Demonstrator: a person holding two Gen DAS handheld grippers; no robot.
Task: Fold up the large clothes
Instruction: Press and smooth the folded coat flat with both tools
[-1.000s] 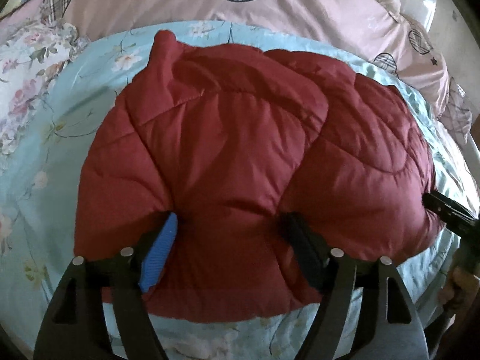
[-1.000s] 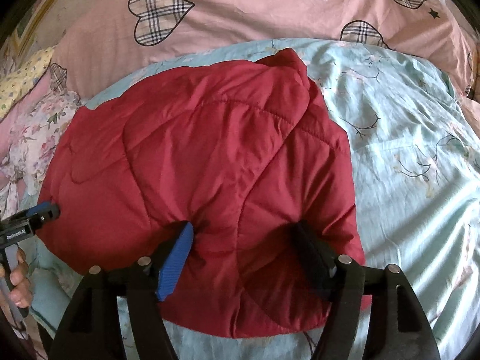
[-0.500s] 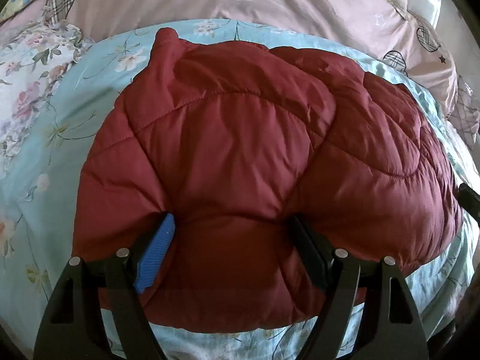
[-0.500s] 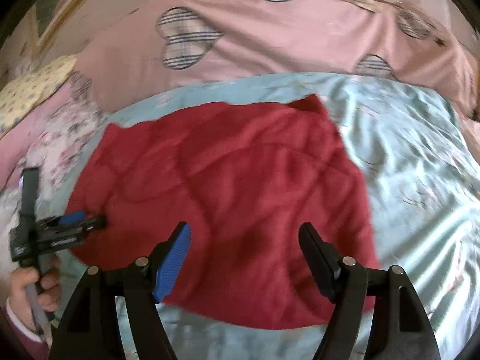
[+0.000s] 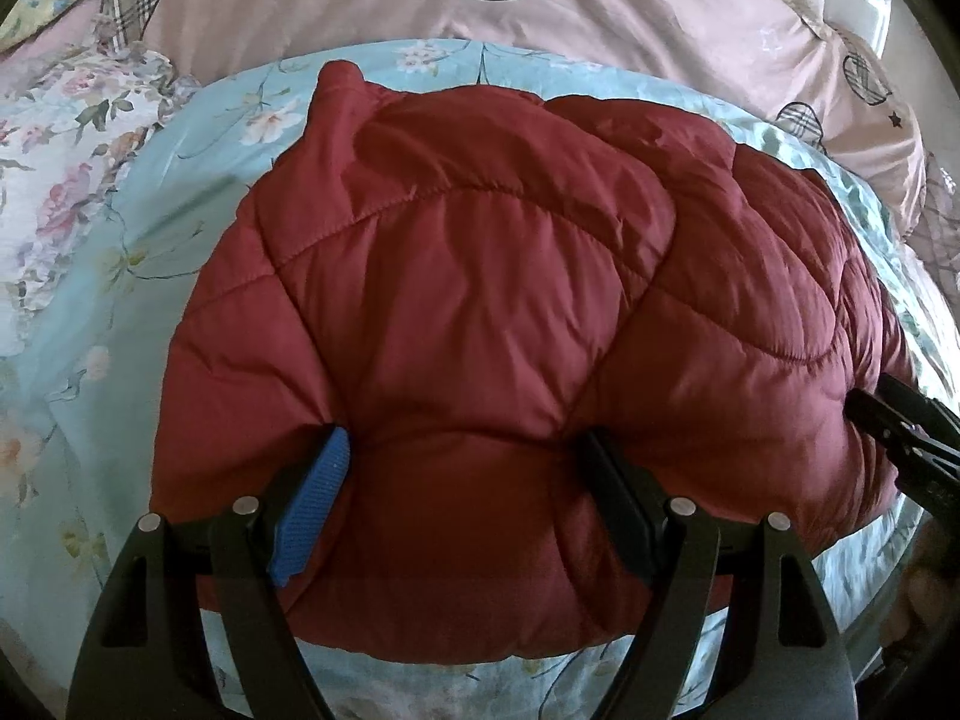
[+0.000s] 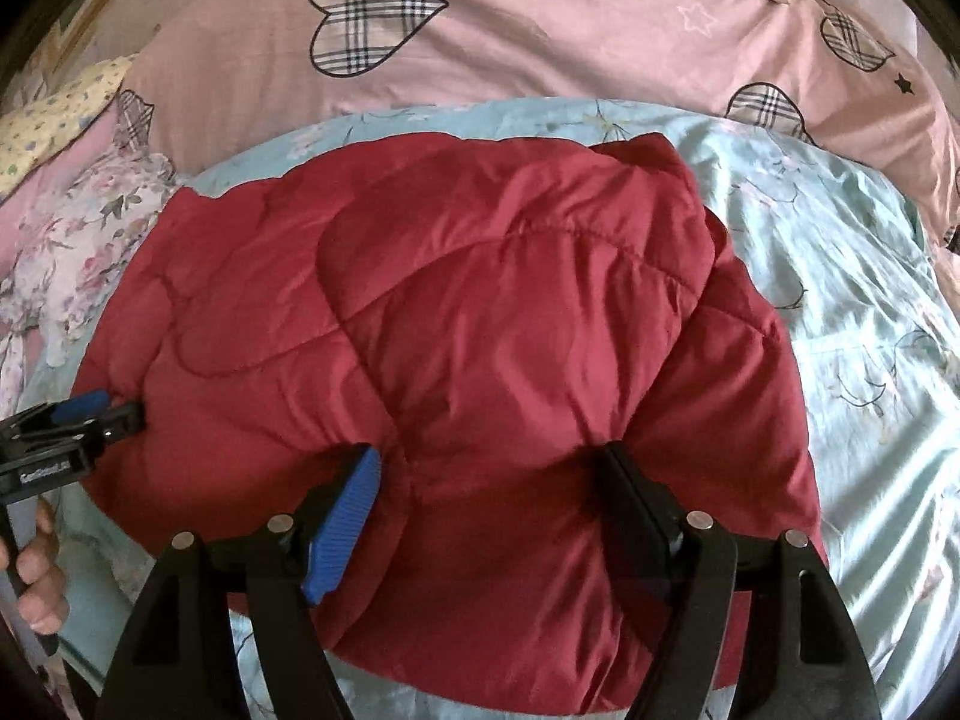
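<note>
Jacket (image 5: pixel 480 324) bulges between both tools' spread fingers on bedspread (image 6: pixel 852 312).

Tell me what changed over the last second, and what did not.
The right gripper lifted clear of the red padded jacket half a second ago, then came back down; its open fingers press into the near edge again. The left gripper stayed pressed into the jacket, fingers apart. The jacket stayed folded in a bundle on the light blue floral sheet, barely shifted.
</note>
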